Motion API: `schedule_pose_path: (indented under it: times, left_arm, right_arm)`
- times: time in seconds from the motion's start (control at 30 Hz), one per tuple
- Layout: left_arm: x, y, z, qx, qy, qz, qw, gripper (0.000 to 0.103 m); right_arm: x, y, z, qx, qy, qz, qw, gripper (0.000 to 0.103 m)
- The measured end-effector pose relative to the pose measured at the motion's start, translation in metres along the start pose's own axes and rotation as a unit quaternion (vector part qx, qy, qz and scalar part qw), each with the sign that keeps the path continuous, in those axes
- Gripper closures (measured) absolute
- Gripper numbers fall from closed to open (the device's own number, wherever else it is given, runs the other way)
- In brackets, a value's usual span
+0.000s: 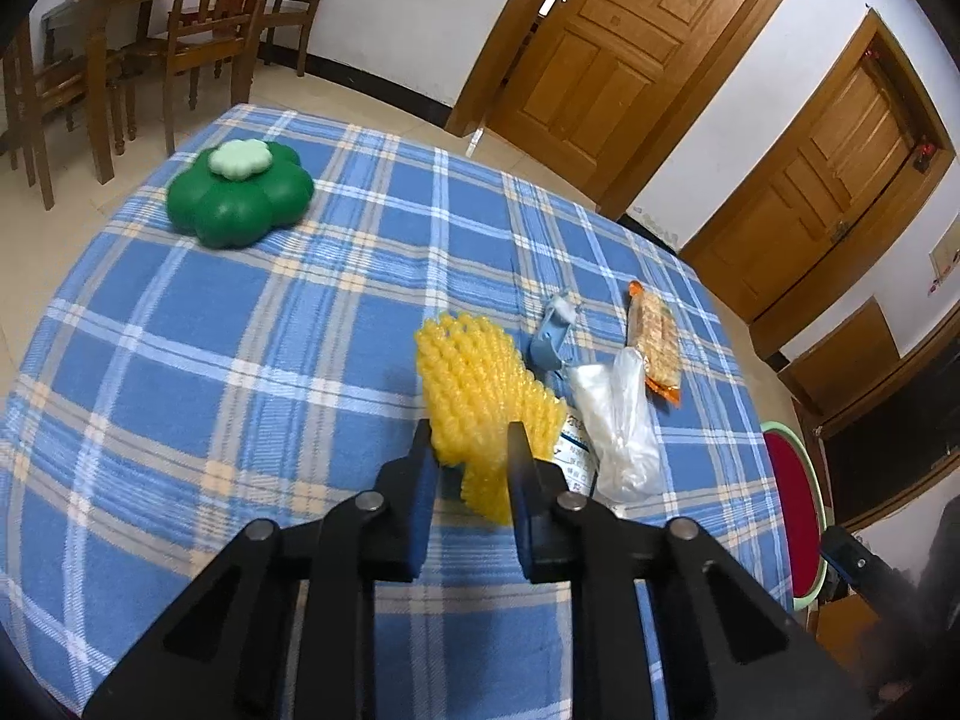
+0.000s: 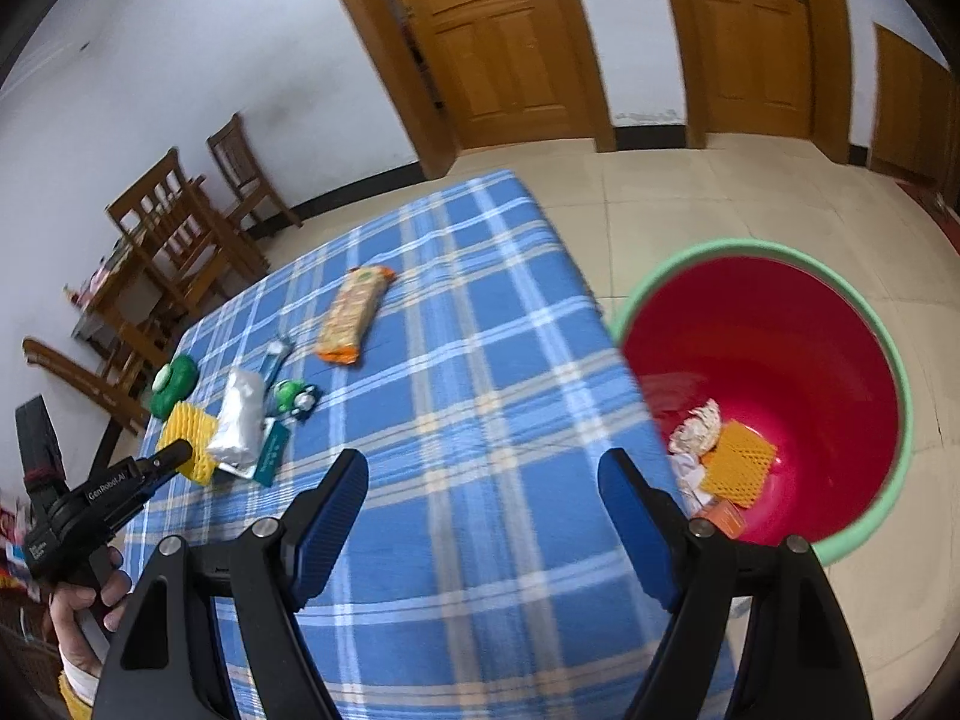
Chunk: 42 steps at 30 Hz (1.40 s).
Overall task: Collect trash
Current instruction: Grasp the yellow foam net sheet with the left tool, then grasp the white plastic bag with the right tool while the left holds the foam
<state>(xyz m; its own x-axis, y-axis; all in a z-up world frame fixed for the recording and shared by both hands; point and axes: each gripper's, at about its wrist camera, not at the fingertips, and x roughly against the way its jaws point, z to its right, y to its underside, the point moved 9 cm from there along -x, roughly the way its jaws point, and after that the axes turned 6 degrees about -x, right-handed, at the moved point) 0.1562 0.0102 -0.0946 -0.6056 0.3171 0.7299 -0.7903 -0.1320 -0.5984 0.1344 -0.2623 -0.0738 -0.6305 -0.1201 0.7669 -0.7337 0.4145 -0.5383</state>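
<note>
Left gripper (image 1: 469, 438) clamped on yellow foam fruit net (image 1: 474, 384); right gripper (image 2: 483, 474) empty, jaws apart; squashy mesh may slip before the red bin (image 2: 870, 360).

The right claw (image 2: 483, 480) stands open above the near edge of the tabletop (image 2: 480, 372). At the left edge, the left claw (image 2: 180, 451) grips a yellow foam net (image 2: 187, 438). A snack packet (image 2: 354, 315) lies toward the far edge. A red bin (image 2: 780, 360) on the floor beside the right edge contains trash.
</note>
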Motion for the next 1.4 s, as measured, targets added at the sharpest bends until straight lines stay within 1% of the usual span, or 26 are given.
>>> schedule_pose_path:
  times: [0.23, 0.37, 0.5, 0.63, 0.8, 0.97, 1.07, 1.13, 1.3, 1.4]
  left_arm:
    - [0.016, 0.0, -0.021, 0.0, -0.041, 0.007, 0.9991, 0.082]
    - [0.023, 0.003, -0.031, -0.001, -0.055, 0.01, 0.9984, 0.082]
    - [0.029, 0.005, -0.041, -0.007, -0.075, 0.015, 0.997, 0.082]
    - [0.033, 0.006, -0.049, -0.018, -0.103, 0.02, 0.9943, 0.082]
    - [0.034, 0.006, -0.055, -0.021, -0.111, 0.024, 0.9933, 0.082]
    - [0.031, 0.007, -0.058, -0.025, -0.114, 0.021, 0.993, 0.082]
    - [0.027, 0.008, -0.057, -0.024, -0.112, 0.018, 0.9932, 0.082]
    - [0.025, 0.008, -0.058, -0.023, -0.111, 0.016, 0.9934, 0.082]
    - [0.022, 0.009, -0.06, -0.021, -0.111, 0.012, 0.9936, 0.082]
    - [0.021, 0.01, -0.06, -0.02, -0.11, 0.011, 0.9937, 0.082]
  right_arm:
    - [-0.015, 0.0, -0.047, 0.053, -0.018, -0.01, 0.998, 0.022]
    - [-0.025, 0.003, -0.074, 0.08, -0.029, -0.015, 0.996, 0.022]
    - [-0.036, 0.006, -0.1, 0.105, -0.036, -0.021, 0.994, 0.022]
    - [-0.046, 0.011, -0.122, 0.125, -0.042, -0.026, 0.991, 0.022]
    - [-0.066, 0.019, -0.147, 0.148, -0.042, -0.041, 0.987, 0.022]
    - [-0.086, 0.023, -0.161, 0.155, -0.039, -0.06, 0.985, 0.034]
    - [-0.094, 0.027, -0.168, 0.164, -0.04, -0.067, 0.983, 0.042]
    - [-0.099, 0.029, -0.171, 0.17, -0.04, -0.073, 0.982, 0.049]
    - [-0.104, 0.033, -0.176, 0.179, -0.043, -0.079, 0.98, 0.063]
    - [-0.104, 0.034, -0.177, 0.185, -0.04, -0.075, 0.979, 0.064]
